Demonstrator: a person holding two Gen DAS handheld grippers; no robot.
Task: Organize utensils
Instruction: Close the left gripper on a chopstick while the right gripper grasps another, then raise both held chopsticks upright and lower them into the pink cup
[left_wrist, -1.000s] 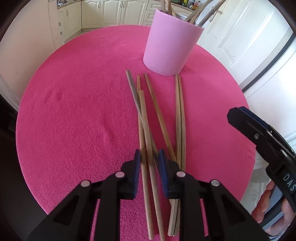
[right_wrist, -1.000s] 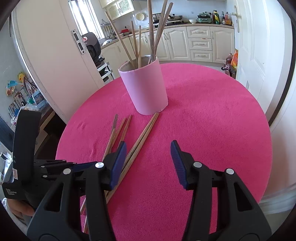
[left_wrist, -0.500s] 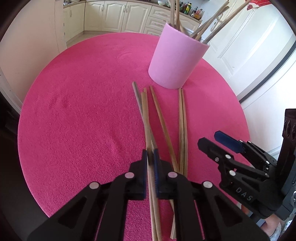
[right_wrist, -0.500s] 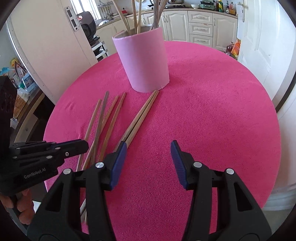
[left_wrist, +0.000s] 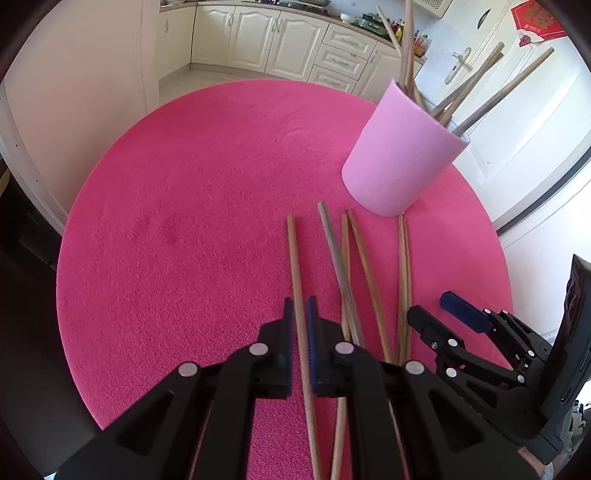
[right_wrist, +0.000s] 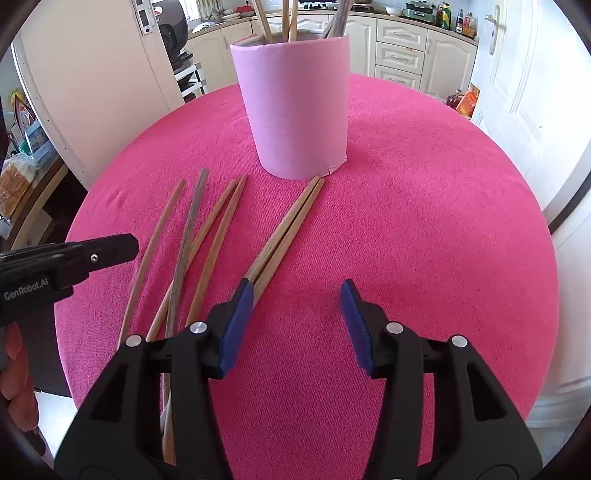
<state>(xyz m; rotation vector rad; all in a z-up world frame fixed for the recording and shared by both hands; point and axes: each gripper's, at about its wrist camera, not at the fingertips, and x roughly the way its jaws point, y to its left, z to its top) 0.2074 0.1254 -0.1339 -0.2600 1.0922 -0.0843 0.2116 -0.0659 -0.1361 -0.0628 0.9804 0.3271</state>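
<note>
My left gripper (left_wrist: 300, 317) is shut on one wooden chopstick (left_wrist: 295, 266), held apart to the left of the others; that chopstick also shows in the right wrist view (right_wrist: 157, 240). Several more wooden chopsticks (left_wrist: 362, 266) lie on the pink round table (left_wrist: 184, 221), fanned toward a pink cylindrical holder (left_wrist: 399, 158) that has several chopsticks standing in it. My right gripper (right_wrist: 297, 314) is open and empty, its left finger beside a pair of chopsticks (right_wrist: 288, 229). The holder (right_wrist: 295, 107) stands just beyond them.
The table edge (right_wrist: 524, 229) curves close on the right, with a white door (right_wrist: 535, 92) beyond. White kitchen cabinets (left_wrist: 280, 40) stand at the back. A white wall panel (right_wrist: 92, 85) stands to the left of the table.
My left gripper has pulled its chopstick sideways to the left, away from the pile. My right gripper has moved forward toward the pair of chopsticks and the holder.
</note>
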